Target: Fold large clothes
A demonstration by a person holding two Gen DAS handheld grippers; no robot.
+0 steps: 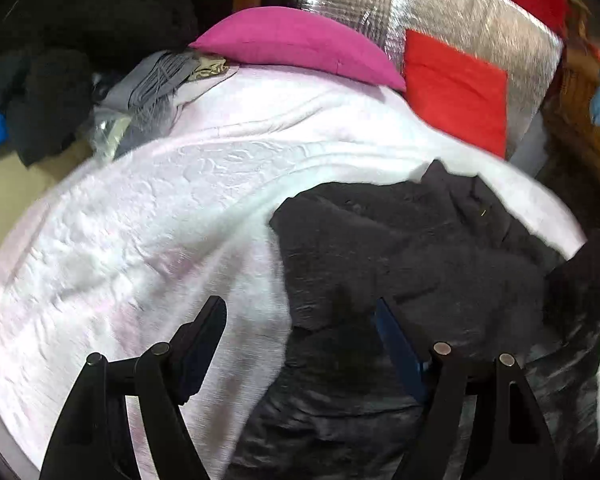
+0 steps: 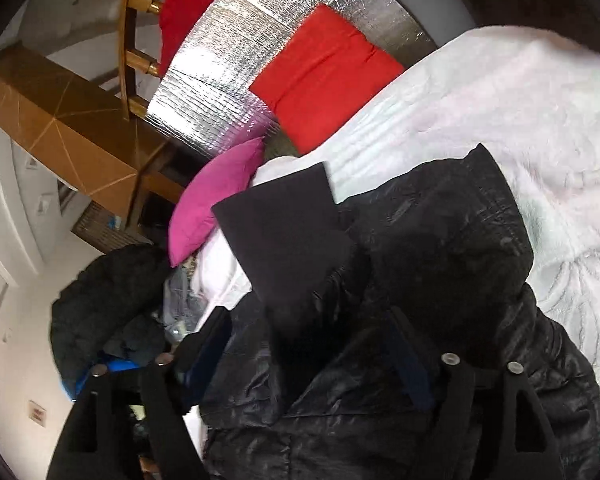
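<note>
Two claws agape — left claw tipped downward, right claw over black jacket

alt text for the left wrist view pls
A black jacket lies crumpled on a white fleecy blanket over a bed, with the left tongs open just above its edge, holding nothing. A magenta pillow and a red cushion sit at the far end.

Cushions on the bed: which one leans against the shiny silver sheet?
The red cushion; the pink cushion lies on the white blanket instead.
</note>
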